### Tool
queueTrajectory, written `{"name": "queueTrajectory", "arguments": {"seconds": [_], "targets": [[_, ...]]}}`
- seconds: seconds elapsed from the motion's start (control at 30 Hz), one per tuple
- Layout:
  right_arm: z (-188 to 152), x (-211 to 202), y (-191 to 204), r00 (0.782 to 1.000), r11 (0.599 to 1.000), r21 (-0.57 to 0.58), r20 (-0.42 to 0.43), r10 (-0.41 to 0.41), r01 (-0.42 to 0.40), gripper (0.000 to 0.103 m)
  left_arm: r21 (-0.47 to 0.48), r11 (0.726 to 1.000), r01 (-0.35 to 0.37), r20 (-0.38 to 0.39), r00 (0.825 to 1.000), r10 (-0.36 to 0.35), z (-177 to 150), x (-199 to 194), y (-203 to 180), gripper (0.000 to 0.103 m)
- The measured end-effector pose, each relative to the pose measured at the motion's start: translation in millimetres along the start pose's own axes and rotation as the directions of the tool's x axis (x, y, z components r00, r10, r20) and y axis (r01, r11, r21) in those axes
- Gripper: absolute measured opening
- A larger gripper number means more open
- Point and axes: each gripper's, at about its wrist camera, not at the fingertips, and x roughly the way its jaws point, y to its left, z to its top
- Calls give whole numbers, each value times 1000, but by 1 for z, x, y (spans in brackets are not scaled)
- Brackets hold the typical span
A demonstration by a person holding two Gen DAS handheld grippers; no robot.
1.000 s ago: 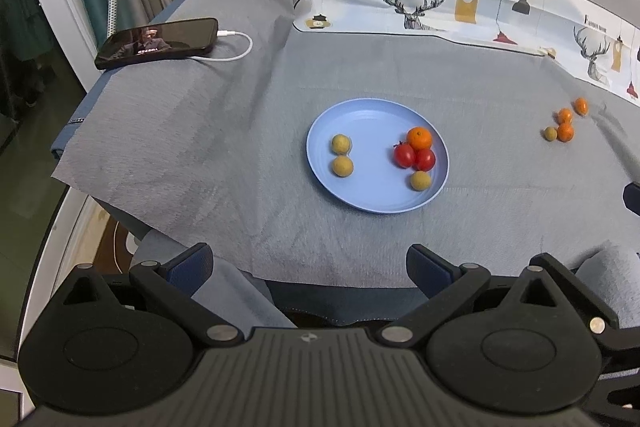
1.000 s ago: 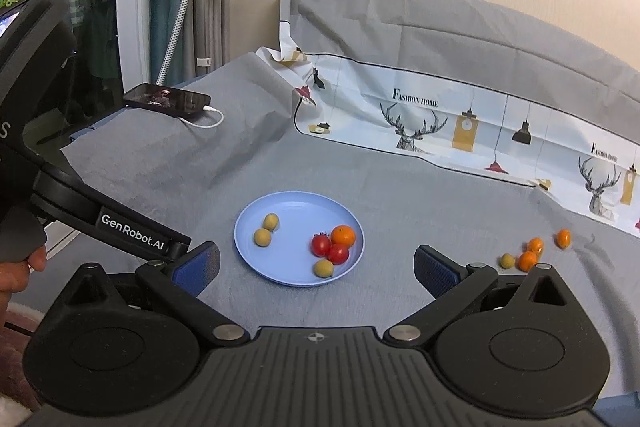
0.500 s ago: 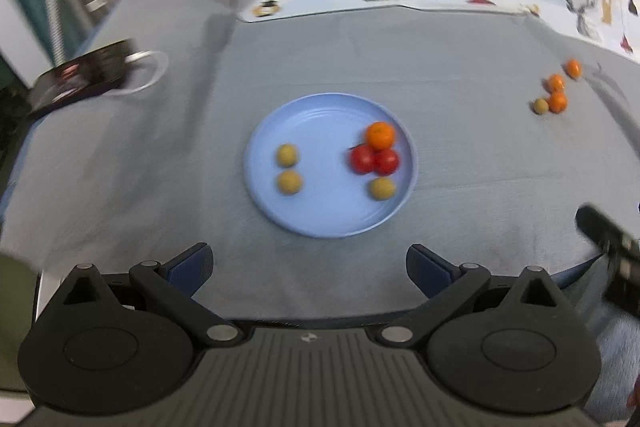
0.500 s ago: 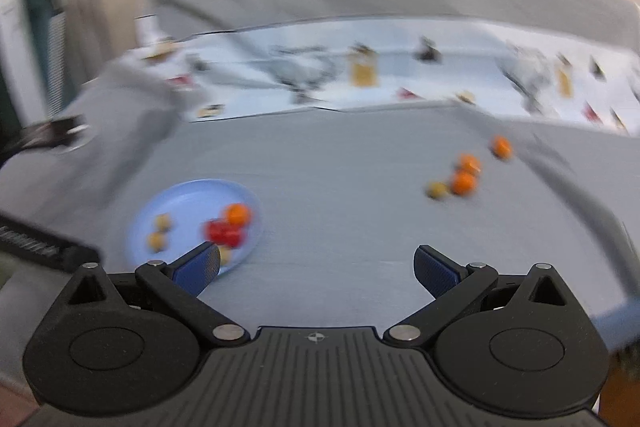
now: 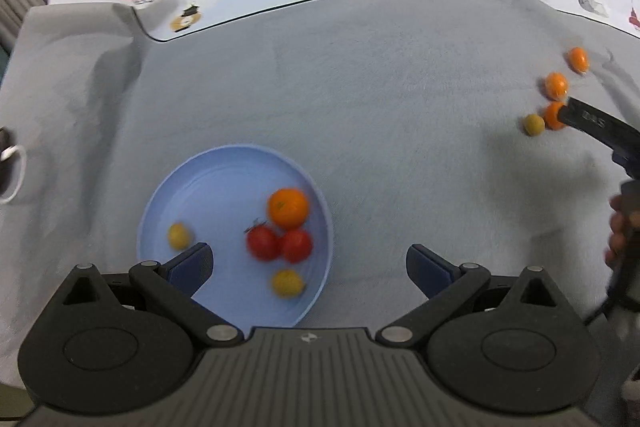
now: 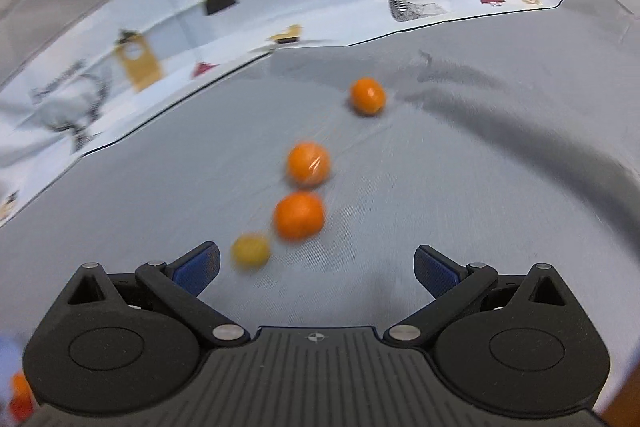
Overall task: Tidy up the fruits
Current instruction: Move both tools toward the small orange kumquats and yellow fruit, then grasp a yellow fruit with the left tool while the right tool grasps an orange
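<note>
Right wrist view has the right claw [image 6: 316, 259] spread wide and empty, low over the grey cloth [image 6: 460, 187] on the worktop, with four loose fruits ahead of it. Closest is a small yellow-green fruit [image 6: 251, 248] just inside the left finger's pad, and touching or nearly touching it sits an orange fruit [image 6: 299, 215] close to the centre line. A second orange one [image 6: 308, 163] lies just beyond and a third [image 6: 367, 96] farther out, apart from the rest.

The step in hand looks like reaching for one of these strays to carry it to the blue plate [image 5: 240, 163]. To do it well, centre a single fruit between the pads, probably the near orange one, and close gently, since round fruit will likely roll on cloth or nudge its yellow neighbour.

Left wrist view shows the left claw [image 5: 308, 263] also released and empty, hovering over the plate's near edge. On the plate lie an orange [image 5: 289, 207], two red tomatoes [image 5: 279, 245] side by side and two small yellow fruits [image 5: 287, 283].

Motion blur smears the near fruits in both views, so exact contact between them cannot be told. One yellow fruit on the plate is partly behind the left finger, and the plate's near rim is hidden by the claw body.
</note>
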Motion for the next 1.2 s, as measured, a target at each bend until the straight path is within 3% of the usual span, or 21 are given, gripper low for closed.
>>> {"name": "queueTrajectory", "arguments": {"seconds": [0.2,0.3,0.37,0.53,0.7,0.83,0.87,0.9,0.93,0.97,1.07,1.2], "targets": [[5,69,3,998,995,-79,-14,-59,58,102,28,999,-14,-21,1000,15,28,40,-34,103],[-4,70,-4,992,973,-200,74,-103,116,102,44,999,12,-24,1000,-11,44,62,-58,103],[-4,68,-22,981,966,-188,108,-159,177,102,51,997,55,-23,998,-54,57,75,-76,103],[6,69,-67,973,973,-77,95,-209,216,102,99,975,197,-25,980,-195,88,101,-133,103],[7,69,-73,969,969,-63,93,-231,237,102,217,948,235,-31,972,-234,102,121,-186,103],[9,70,-72,966,967,-63,88,-242,248,102,230,935,269,-42,963,-267,110,133,-206,101],[9,70,-73,967,968,-63,86,-239,245,98,228,929,292,-37,956,-291,111,133,-208,95],[9,67,-72,969,970,-63,89,-231,237,80,240,918,317,-32,947,-319,111,132,-211,67],[10,64,-70,971,972,-62,99,-219,226,64,280,911,303,-24,951,-309,110,130,-215,46],[11,61,-68,968,970,-72,117,-222,232,39,323,902,288,-6,953,-302,108,126,-218,30],[13,58,-69,968,972,-51,119,-221,228,38,329,882,339,-33,937,-348,104,118,-213,31],[17,53,-75,964,977,15,161,-213,214,38,301,895,330,6,938,-348,97,96,-193,31]]}}
